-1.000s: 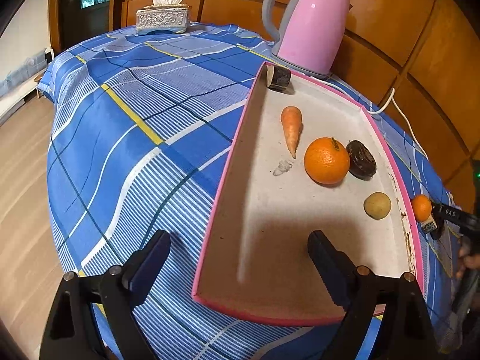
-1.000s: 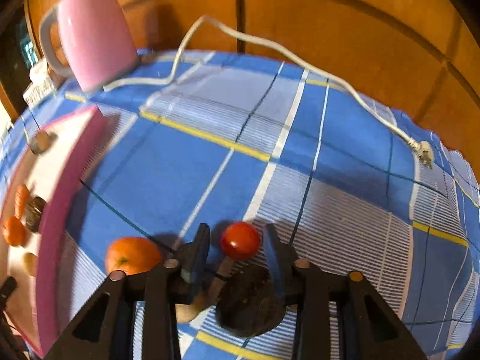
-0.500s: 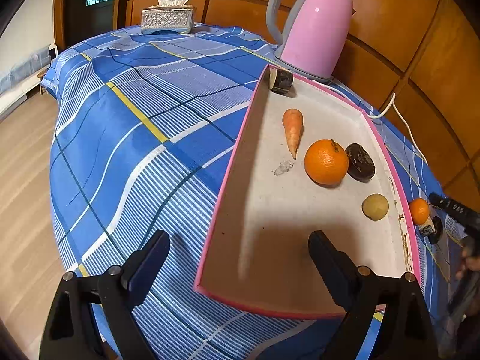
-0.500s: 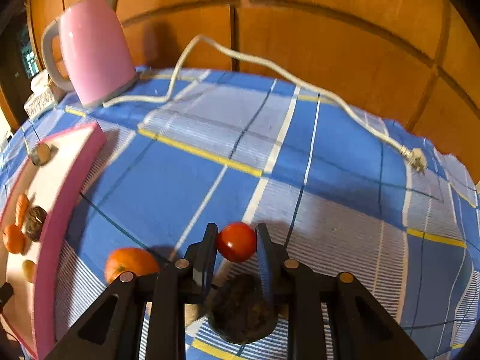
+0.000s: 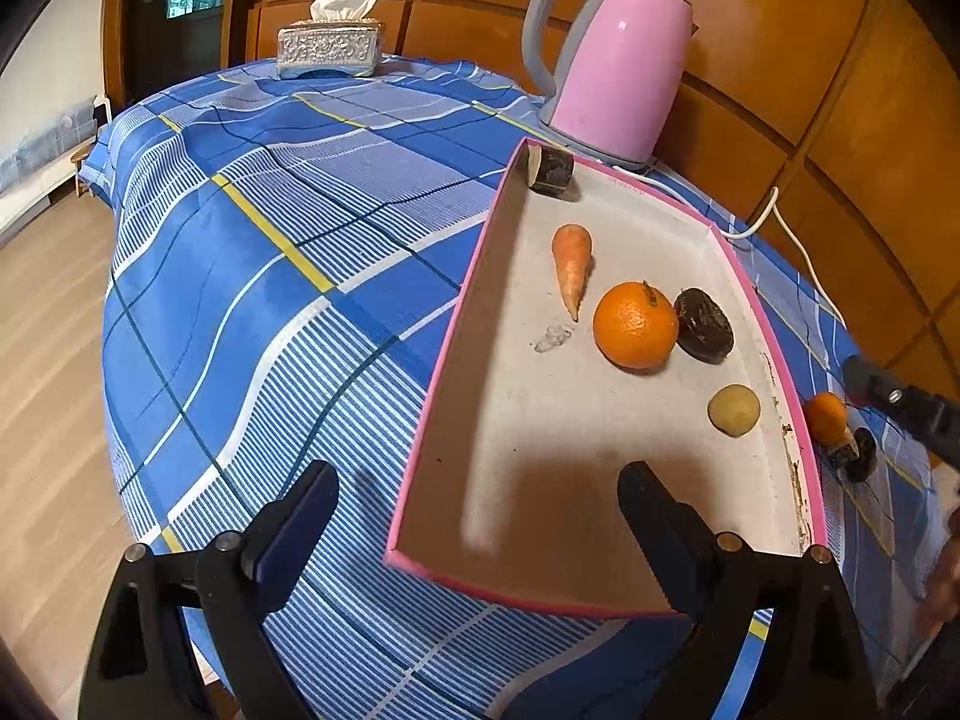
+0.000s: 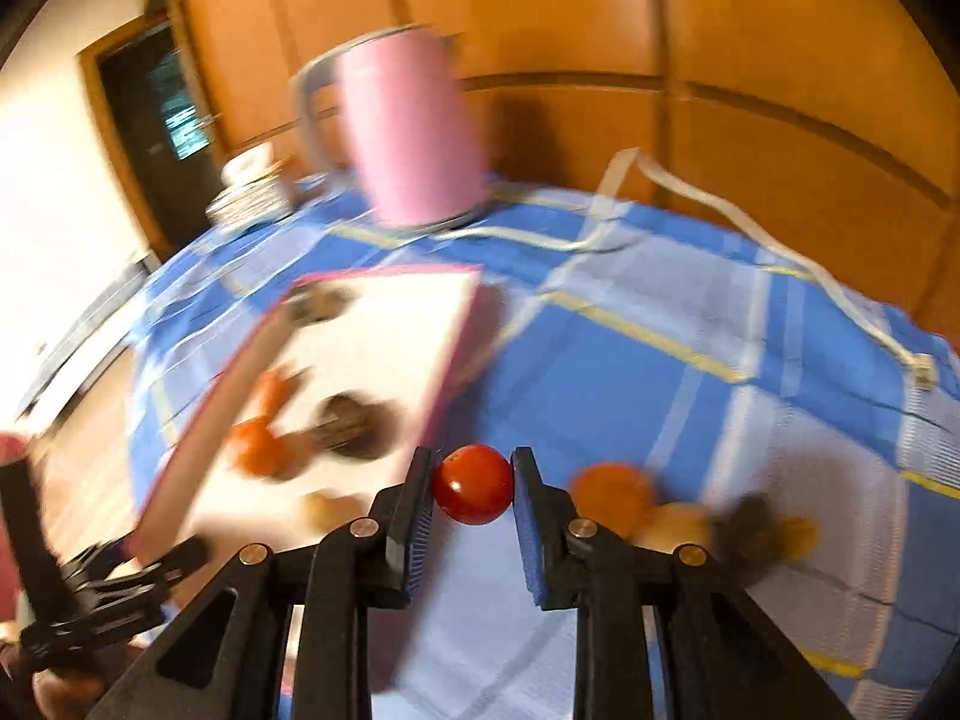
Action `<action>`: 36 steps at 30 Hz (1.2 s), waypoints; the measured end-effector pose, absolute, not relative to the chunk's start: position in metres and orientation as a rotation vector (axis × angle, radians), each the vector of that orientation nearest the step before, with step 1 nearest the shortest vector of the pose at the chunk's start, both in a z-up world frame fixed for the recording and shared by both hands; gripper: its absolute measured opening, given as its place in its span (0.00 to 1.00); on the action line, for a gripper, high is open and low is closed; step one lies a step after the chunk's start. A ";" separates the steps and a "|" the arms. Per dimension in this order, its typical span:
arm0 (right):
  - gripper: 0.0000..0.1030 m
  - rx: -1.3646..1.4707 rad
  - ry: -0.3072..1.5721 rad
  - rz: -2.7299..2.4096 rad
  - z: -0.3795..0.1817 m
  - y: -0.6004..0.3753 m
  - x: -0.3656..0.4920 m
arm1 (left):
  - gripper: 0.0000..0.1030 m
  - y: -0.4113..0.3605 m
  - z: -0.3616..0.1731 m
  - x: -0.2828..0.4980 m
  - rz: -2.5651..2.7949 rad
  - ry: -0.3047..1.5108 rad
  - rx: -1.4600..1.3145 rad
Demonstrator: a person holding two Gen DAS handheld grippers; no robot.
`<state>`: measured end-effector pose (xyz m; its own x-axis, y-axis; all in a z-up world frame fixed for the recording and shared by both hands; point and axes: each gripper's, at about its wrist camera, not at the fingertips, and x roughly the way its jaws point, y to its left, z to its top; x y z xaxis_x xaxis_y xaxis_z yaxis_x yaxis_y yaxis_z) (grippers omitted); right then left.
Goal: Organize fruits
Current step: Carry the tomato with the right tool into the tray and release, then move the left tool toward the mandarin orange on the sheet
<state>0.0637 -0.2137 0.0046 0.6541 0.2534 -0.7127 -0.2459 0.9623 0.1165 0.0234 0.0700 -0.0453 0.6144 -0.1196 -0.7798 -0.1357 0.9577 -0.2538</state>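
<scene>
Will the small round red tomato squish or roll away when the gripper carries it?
The small round red tomato looks smooth and shiny, so it might slip. The right gripper pinches only its sides, and hard squeezing could bruise it. Being round, it would probably roll if dropped.

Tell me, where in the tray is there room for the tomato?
The tomato fits on the tray's bare near end, below the potato. The middle is crowded: carrot, big orange, dark fruit.

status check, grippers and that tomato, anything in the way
Right gripper shut on tomato, off the cloth. Left gripper open, empty, over tray. Nothing visible between tomato and tray.
</scene>
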 end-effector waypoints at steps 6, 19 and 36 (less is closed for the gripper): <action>0.25 -0.032 0.879 0.404 -0.014 -0.161 0.058 | 0.92 0.074 -0.045 0.021 0.013 0.909 -0.311; 0.41 0.022 0.845 0.358 -0.009 -0.168 0.047 | 0.92 0.075 -0.042 0.021 0.010 0.901 -0.312; 0.41 0.157 0.806 -0.195 -0.023 -0.329 -0.007 | 0.92 0.065 -0.024 0.020 -0.034 0.850 -0.271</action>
